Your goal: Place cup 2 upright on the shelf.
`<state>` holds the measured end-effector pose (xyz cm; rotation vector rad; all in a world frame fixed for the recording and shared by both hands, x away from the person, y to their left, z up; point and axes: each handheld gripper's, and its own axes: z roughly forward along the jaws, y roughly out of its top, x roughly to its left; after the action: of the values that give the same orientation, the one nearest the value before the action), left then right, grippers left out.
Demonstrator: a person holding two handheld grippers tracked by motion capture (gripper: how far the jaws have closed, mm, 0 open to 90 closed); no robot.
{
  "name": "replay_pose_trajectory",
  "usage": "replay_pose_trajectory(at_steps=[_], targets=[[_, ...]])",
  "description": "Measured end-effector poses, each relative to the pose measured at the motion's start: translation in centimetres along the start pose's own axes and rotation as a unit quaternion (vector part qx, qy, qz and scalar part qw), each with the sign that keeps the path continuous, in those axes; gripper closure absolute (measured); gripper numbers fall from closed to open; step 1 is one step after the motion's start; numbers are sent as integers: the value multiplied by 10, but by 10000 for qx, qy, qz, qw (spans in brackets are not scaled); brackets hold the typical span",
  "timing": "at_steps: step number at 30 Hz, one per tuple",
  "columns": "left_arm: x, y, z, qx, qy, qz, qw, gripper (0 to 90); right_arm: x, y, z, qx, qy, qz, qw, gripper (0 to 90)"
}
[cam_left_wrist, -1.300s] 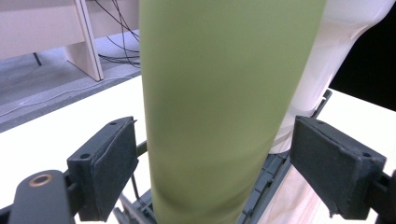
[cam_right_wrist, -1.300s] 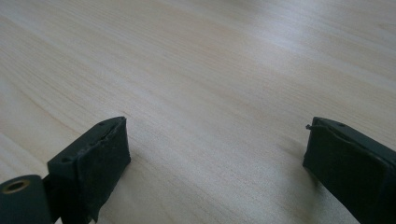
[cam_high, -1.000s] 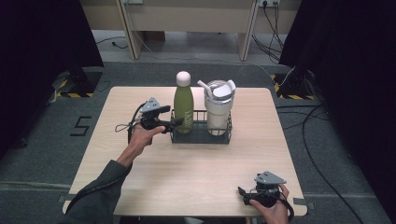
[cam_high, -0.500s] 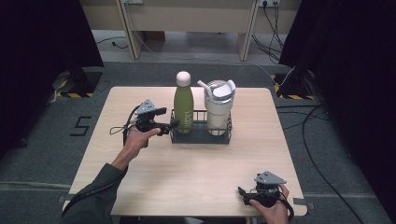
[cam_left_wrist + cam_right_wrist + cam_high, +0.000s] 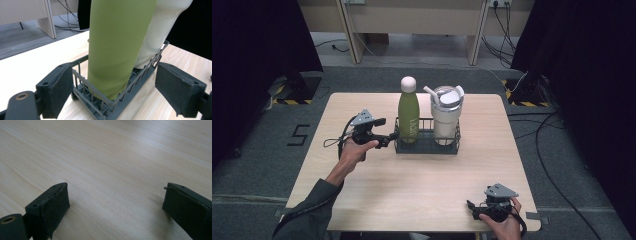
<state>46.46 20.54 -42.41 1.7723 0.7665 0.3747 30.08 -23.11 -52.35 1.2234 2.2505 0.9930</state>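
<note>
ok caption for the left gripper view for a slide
Open tongs straddle the corner of a wire basket holding a green bottle.

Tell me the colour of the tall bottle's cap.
Pale pinkish-white, on the tall green metal bottle; its rounded cap shows best in the high view.

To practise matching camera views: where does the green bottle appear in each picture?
High view: green bottle stands upright at centre, in the left end of the wire basket.
Left gripper view: it fills the upper middle, between the jaws.
Right gripper view: bare tabletop.
Shared landmark: the wooden tabletop.
</note>
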Motion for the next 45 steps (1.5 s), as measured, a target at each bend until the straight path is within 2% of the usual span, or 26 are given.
replay_pose_trajectory(at_steps=[23,35,45], targets=[[1,-16,-29,31,86,-20,10000,148,0,0,0,0,-5,8,10000,68],[2,-26,-38,88,137,-54,9999,148,0,0,0,-14,-8,13,10000,67],[0,-33,-43,105,98,-125,9998,148,0,0,0,-12,-9,15,10000,66]])
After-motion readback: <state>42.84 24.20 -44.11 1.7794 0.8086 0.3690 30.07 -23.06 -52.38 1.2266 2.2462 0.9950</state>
